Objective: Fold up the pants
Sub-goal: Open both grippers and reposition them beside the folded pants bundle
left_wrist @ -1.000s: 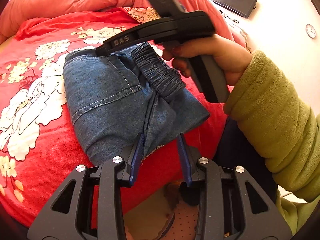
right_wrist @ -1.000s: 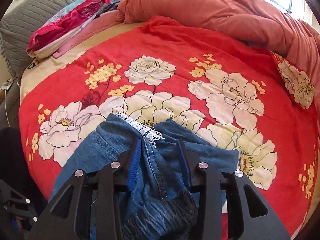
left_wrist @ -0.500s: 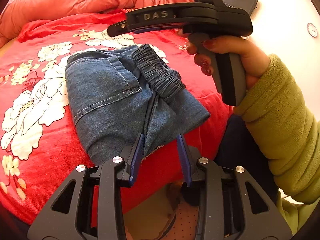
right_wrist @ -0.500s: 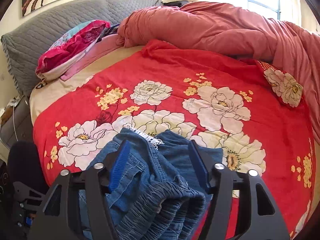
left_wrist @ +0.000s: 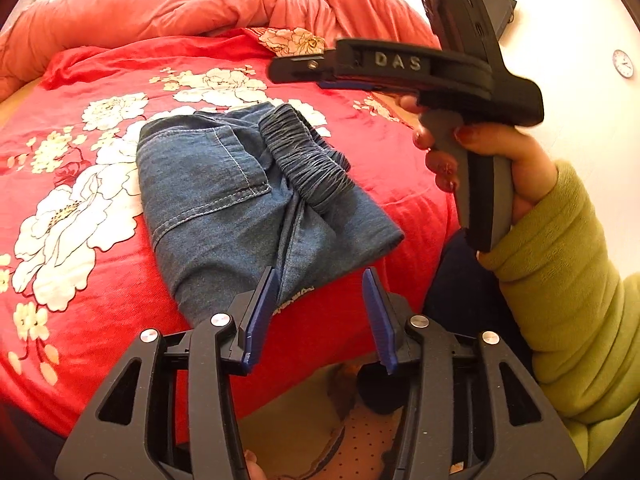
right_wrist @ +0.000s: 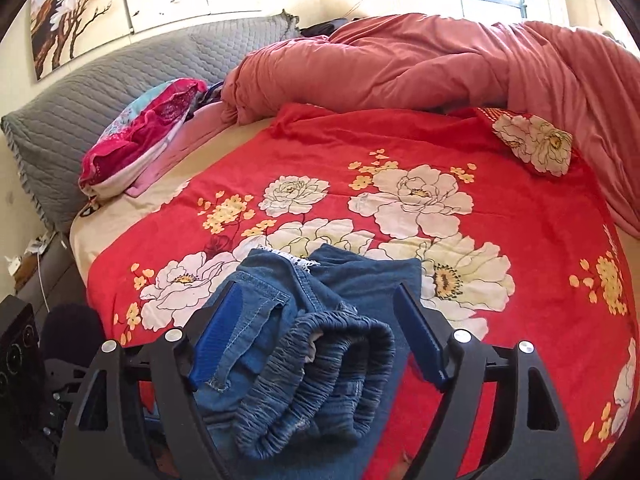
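Observation:
The blue denim pants (left_wrist: 224, 200) lie folded into a compact bundle on the red flowered bedspread (left_wrist: 80, 184), with the gathered elastic waistband (left_wrist: 308, 168) on top. They also show in the right wrist view (right_wrist: 304, 344). My left gripper (left_wrist: 320, 292) is open and empty, just at the near edge of the bundle. My right gripper (right_wrist: 316, 320) is open and empty, raised above the waistband end; in the left wrist view its body (left_wrist: 400, 72) hovers high over the bed, held by a hand in a green sleeve.
A salmon duvet (right_wrist: 420, 64) is heaped at the far side of the bed. A pink and white pillow pile (right_wrist: 140, 136) lies against the grey headboard (right_wrist: 80, 96). The bed's near edge (left_wrist: 280, 392) drops off below my left gripper.
My right gripper has opened, let go of the pants and lifted up and back from the bundle. My left gripper has opened a little wider and stayed near the bundle's edge.

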Motion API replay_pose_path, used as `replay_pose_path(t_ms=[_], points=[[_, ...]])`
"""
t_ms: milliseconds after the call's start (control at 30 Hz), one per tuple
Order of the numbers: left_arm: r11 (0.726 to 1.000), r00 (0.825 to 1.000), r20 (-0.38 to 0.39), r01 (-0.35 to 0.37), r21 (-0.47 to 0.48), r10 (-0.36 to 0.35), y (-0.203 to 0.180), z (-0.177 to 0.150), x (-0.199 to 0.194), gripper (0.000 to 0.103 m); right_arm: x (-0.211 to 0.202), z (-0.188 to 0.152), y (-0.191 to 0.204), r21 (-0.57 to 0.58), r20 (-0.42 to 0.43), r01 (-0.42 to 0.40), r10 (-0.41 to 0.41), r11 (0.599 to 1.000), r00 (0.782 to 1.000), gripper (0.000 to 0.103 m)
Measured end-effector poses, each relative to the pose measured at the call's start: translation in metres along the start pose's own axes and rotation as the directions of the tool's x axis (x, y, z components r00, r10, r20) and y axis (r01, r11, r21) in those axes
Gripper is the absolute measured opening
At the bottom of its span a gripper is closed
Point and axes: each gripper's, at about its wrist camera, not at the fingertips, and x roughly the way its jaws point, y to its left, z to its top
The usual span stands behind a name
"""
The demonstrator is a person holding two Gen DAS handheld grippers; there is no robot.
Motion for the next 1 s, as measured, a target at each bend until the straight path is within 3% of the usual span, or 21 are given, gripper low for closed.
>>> replay_pose_path(t_ms=[300, 567, 900, 1000], points=[[1.0, 0.999, 0.038, -0.018, -0.015, 0.018, -0.001, 0.003, -0.02, 0.043, -0.018, -0.006, -0.003, 0.026, 0.047, -0.008, 0.007, 1.0, 0.999, 0.077], [0.991, 0.99, 0.059, -0.123, -0.047, 0.126, 0.013, 0.008, -0.032, 0.049, -0.029, -0.017, 0.002, 0.009, 0.045, 0.005, -0.005, 1.0, 0.999, 0.077], [0.977, 0.975, 0.083, -0.2, -0.072, 0.206, 0.022, 0.014, -0.045, 0.06, -0.044, -0.032, 0.006, 0.036, 0.071, -0.002, -0.001, 0.999, 0.997, 0.077], [0.975, 0.972, 0.092, -0.209, -0.077, 0.215, 0.024, 0.018, -0.047, 0.067, -0.05, -0.035, 0.005, 0.05, 0.085, 0.008, -0.012, 0.999, 0.996, 0.089]])
